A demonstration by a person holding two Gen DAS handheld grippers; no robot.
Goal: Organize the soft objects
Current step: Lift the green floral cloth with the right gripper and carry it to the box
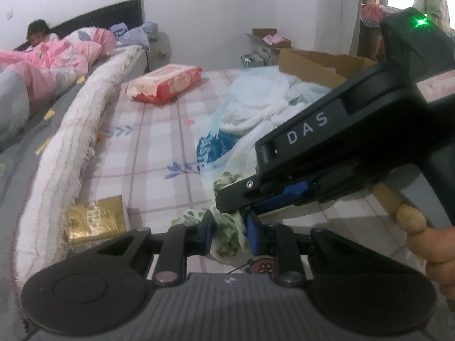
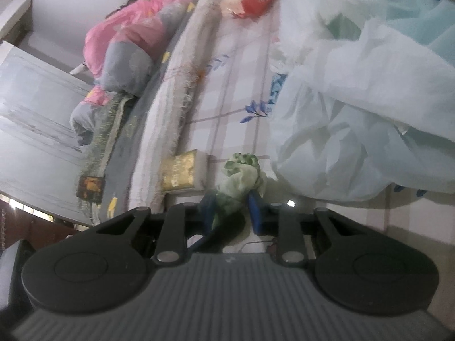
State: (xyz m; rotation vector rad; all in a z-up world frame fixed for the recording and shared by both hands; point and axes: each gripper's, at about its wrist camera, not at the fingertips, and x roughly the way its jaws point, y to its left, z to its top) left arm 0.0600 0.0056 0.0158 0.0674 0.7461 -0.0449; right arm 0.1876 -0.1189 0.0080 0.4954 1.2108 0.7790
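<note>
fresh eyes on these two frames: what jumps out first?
Both grippers pinch one green-patterned cloth: the left gripper from below, the right gripper reaching in from the right. Behind it a white plastic bag sprawls over the plaid sheet, with a red tissue pack farther back and a gold pack at the left.

Green cloth [image 1: 229,228] between both grippers

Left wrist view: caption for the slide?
Both tongs pinch a green-patterned cloth above a checked bedsheet.
</note>
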